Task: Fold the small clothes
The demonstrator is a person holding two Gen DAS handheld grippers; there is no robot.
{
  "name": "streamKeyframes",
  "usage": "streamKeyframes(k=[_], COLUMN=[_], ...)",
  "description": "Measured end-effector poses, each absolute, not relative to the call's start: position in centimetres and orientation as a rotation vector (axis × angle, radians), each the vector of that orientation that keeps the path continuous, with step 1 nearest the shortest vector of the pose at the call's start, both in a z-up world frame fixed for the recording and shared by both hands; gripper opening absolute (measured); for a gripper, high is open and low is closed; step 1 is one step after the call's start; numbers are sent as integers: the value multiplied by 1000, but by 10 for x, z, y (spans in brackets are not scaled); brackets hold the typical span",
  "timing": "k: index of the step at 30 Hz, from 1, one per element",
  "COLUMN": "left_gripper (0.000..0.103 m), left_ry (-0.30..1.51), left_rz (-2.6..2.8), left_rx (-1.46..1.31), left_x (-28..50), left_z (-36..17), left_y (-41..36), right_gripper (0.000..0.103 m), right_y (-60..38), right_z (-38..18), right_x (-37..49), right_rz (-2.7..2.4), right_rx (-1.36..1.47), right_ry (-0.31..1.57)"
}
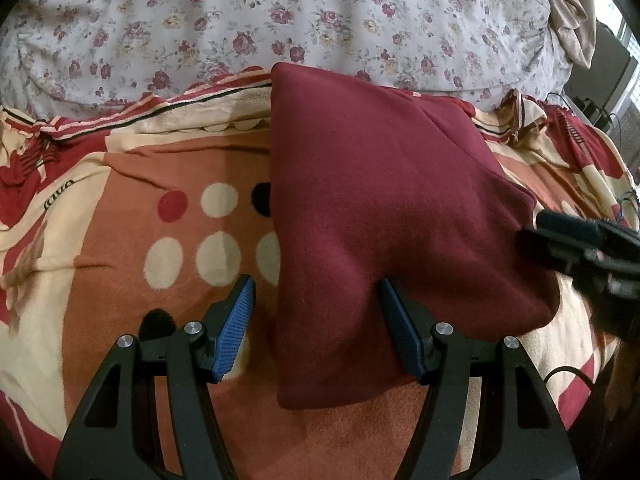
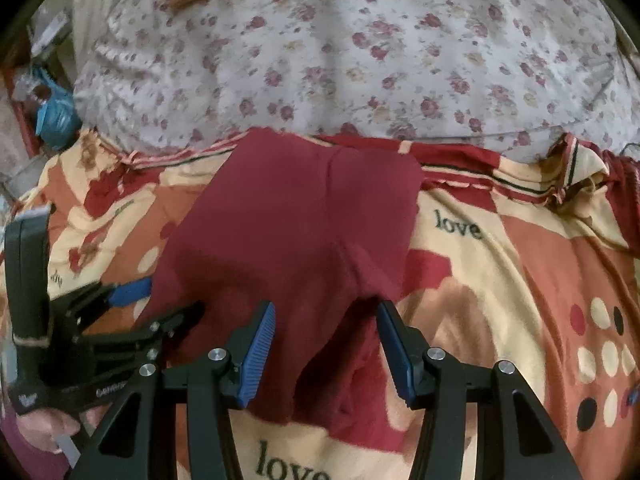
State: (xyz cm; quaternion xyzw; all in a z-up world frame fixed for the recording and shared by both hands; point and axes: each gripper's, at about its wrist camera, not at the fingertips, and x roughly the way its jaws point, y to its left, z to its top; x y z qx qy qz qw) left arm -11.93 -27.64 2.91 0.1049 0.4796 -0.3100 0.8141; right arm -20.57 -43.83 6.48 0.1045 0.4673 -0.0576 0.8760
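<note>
Hovering wide open, left gripper (image 1: 316, 308) and right gripper (image 2: 326, 336) frame the half-folded maroon garment (image 1: 384, 208) mid-frame; next likely pinching its near edge.

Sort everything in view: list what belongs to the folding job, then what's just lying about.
For the job: dark red knit garment, left gripper, right gripper.

Lying about: orange-and-cream patterned blanket, white floral bedsheet, beige crumpled cloth, blue plastic bag.
</note>
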Motion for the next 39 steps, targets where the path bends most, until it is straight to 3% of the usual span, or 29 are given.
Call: streamKeyframes(k=[8,35,39], left_gripper=[65,65,65], left_ry=[1024,1013,1031], left_rz=[-662,-653,-686], left_rx=[225,230,184], left_x=[-119,-120,-117], left_z=[29,28,28], left_y=[-276,-276,-271], right_gripper=[50,61,73], right_y=[-439,-444,-452], right_z=[38,27,28], right_x=[-206,-208,-209], right_rz=[-121,-133,-138], right_rx=[250,298,330], right_ry=[1024,1032,1030])
